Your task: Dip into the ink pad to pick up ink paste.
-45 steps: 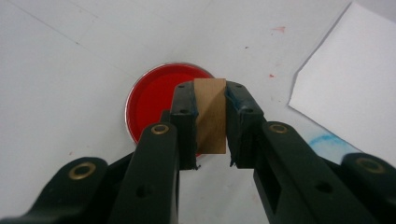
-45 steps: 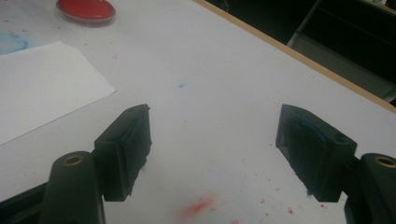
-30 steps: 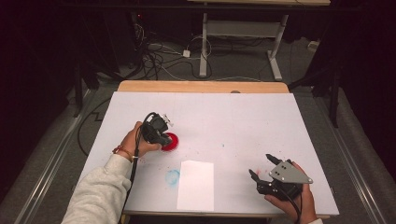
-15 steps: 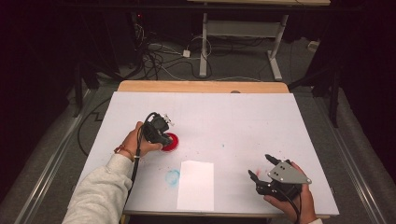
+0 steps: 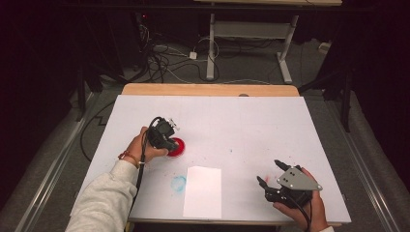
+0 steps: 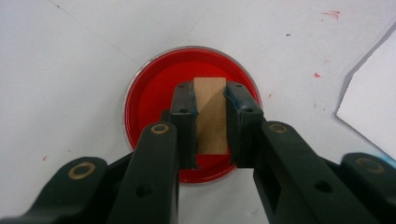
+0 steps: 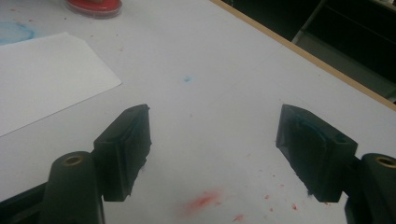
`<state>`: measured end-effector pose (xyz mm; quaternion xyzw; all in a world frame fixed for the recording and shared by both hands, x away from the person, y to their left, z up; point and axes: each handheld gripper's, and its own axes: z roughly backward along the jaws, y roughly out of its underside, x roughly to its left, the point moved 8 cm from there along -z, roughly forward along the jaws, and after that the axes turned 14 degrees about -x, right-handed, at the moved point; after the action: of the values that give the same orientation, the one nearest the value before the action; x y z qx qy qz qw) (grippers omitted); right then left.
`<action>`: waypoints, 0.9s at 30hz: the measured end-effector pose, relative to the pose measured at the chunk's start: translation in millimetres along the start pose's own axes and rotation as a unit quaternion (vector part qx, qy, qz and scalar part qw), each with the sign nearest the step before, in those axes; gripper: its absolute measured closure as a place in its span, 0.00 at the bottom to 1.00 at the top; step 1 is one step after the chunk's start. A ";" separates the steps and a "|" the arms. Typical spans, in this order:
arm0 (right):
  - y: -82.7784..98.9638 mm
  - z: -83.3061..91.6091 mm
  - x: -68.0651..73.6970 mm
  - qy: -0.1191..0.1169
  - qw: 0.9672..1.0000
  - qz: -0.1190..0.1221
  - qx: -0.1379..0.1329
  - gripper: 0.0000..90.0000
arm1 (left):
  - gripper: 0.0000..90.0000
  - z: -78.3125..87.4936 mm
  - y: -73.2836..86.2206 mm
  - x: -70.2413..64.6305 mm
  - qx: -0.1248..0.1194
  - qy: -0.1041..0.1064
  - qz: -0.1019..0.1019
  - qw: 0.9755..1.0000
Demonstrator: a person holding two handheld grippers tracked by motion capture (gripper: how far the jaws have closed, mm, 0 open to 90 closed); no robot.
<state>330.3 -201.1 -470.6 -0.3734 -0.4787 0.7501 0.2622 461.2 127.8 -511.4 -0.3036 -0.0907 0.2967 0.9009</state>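
Two hand-held grippers work over one white table [image 5: 241, 125] in the high view. The left gripper [image 5: 168, 140] sits at the near-left part of the table, right over one round red dish [image 5: 177, 147], with the person's left hand [image 5: 140, 147] wrapped around its body. The right gripper [image 5: 270, 175] rests low at the near-right corner, held by the right hand [image 5: 309, 208], its two jaws spread apart with nothing between them. One white sheet of paper [image 5: 203, 192] lies near the front edge between the two grippers, and one pale blue smudge [image 5: 178, 182] marks the table just left of it.

One red dish [image 6: 154, 93] takes the centre of the left gripper view. The left gripper [image 6: 211, 100] is clenched on one small wooden block [image 6: 210, 116], which stands squeezed between the two black jaws directly above the red surface; whether the block touches the red cannot be told. One corner of the paper [image 6: 373, 107] shows at the right edge.

Two jaws stand wide apart in the right gripper view, so the right gripper [image 7: 212, 119] is released and grasps nothing. Bare table [image 7: 210, 70] lies between them, with one red smear [image 7: 205, 199] and a few red specks nearby. One corner of the paper [image 7: 42, 79] lies at left, and the red dish [image 7: 93, 7] sits at the top edge, well apart from this gripper.
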 end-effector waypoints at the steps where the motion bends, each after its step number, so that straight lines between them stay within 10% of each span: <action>1: -0.1 0.2 0.1 0.000 1.000 0.000 0.000 0.30 | 0.82 -0.2 -0.1 -0.4 0.001 -0.002 -0.001 1.000; 27: -1.3 0.5 -2.0 0.007 1.000 0.003 0.000 0.30 | 0.82 1.3 2.5 -2.5 -0.021 -0.019 -0.005 1.000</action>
<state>331.1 -202.3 -468.7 -0.3803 -0.4755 0.7481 0.2637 457.5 128.5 -511.8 -0.3168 -0.1152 0.2962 0.8937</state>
